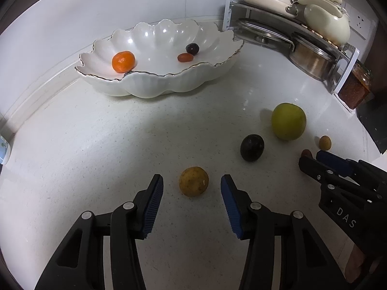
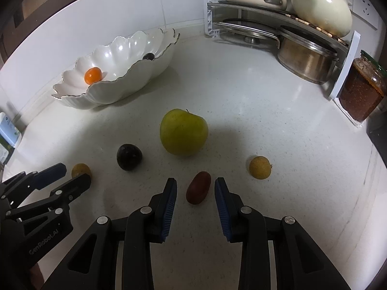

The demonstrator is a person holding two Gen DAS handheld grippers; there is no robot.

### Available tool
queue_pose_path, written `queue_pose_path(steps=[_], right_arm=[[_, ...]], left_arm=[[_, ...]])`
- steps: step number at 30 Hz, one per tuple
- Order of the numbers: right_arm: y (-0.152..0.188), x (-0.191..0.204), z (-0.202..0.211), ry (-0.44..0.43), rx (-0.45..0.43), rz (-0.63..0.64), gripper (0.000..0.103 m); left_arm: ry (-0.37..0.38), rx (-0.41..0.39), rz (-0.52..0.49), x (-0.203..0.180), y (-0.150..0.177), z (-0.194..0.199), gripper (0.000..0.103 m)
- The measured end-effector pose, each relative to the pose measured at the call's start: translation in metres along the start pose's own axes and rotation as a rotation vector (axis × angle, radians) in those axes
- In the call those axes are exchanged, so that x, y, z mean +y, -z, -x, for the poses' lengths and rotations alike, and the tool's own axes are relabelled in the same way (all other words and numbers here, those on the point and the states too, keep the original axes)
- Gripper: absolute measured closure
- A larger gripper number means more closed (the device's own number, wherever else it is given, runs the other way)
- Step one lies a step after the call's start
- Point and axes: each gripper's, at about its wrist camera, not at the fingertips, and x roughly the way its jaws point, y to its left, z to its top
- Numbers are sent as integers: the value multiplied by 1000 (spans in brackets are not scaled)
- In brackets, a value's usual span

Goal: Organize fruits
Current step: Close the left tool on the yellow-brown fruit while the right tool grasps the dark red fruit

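At the far left, a white scalloped ceramic bowl with a thin gold rim [image 1: 154, 84] stands on the speckled white countertop [image 1: 96, 157] against the wall. Inside it lie a round orange mandarin [image 1: 123, 61], a small oval red-orange fruit [image 1: 185, 57] and, touching that one, a small dark purple round fruit [image 1: 192, 48].

Nearer the cameras, the left gripper [image 1: 192, 203] is released, its blue ribbed pads wide apart with a round yellow-brown fruit [image 1: 193, 181] sitting on the counter between the fingertips, touched by neither pad. To its right rests a dark, nearly black plum-shaped fruit [image 2: 129, 157], and beyond that a large yellow-green apple with a short stem [image 2: 183, 131].

Further right, the right gripper [image 2: 195, 199] is also released; a dark red oval fruit [image 2: 198, 187] lies between its spread blue pads, clear of both. Just right of it sits a small tan round fruit [image 2: 260, 167].

At the far right stands a metal corner rack [image 2: 266, 12] carrying cream pots and steel pans, with a glass jar of reddish-brown paste [image 2: 361, 89] beside it.
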Motion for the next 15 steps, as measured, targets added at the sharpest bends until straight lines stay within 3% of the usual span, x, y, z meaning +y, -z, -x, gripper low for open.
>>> queue_pose_path(steps=[10,15], right_arm=[[0,-1,-6,2,12,-1,70],[0,0,-8,8,11,9,71]], left_arm=[[5,9,3,0,-3,-7,63],[4,17,0,0,-1,-10,72]])
